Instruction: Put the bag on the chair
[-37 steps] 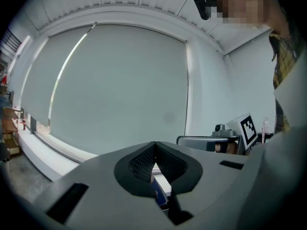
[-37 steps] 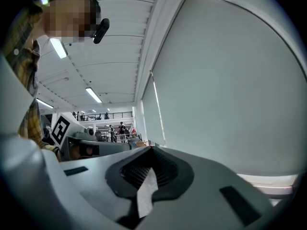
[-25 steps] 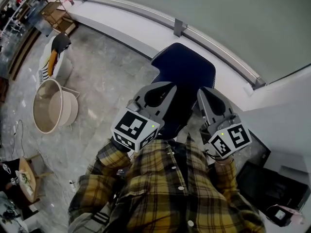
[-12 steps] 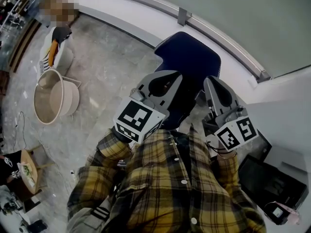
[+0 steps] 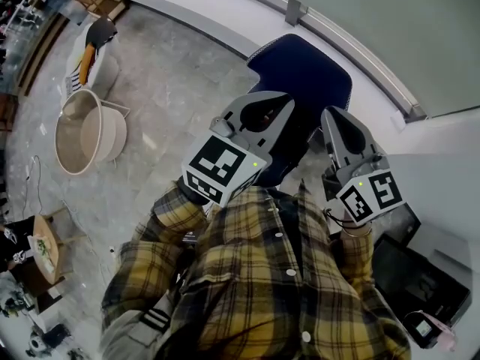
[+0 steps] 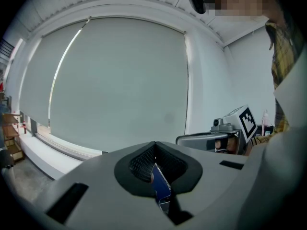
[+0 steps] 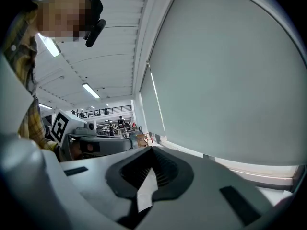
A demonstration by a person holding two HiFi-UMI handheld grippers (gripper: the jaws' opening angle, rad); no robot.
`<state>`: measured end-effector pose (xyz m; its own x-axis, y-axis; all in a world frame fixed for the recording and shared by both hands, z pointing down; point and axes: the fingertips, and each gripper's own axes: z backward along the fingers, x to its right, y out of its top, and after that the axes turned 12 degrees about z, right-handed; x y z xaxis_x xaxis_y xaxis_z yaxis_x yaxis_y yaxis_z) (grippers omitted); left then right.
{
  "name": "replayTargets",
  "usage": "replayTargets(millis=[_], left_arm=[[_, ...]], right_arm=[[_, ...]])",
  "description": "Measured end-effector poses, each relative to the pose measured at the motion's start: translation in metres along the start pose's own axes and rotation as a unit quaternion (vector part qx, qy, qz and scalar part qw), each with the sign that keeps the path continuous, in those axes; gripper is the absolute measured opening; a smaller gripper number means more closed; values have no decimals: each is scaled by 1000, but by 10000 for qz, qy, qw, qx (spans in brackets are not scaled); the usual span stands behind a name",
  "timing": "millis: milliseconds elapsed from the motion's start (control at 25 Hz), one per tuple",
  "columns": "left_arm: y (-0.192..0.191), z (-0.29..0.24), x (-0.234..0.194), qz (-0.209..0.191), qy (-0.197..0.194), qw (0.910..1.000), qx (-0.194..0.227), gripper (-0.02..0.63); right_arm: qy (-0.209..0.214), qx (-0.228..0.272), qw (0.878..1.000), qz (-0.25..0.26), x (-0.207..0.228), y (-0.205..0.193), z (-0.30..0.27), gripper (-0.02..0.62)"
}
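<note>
We face a navy blue chair [image 5: 300, 73], rounded padded seat, on grey marbled floor [image 5: 172, 96], our left tongs [image 5: 276, 105] and right tongs [image 5: 335, 118] both closed, empty.

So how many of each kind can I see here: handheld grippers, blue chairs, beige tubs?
Grippers: 2, the left gripper and the right gripper
Blue chair: 1
Beige tub: 1
Total: 4

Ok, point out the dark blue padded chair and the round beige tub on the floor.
dark blue padded chair [image 5: 304, 77], head view, middle of its blue padding
round beige tub [image 5: 79, 133], head view, its inner wall
</note>
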<state>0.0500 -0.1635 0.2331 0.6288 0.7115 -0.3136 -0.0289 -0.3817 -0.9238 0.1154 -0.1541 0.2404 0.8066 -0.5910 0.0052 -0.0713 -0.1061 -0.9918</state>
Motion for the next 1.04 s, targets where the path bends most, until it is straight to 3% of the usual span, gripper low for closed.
replayTargets(millis=[1040], left_arm=[[-9,0,-4,33,7,10000,-48,18]], right_arm=[[110,-92,9999,50,-5,-9,-3,15]])
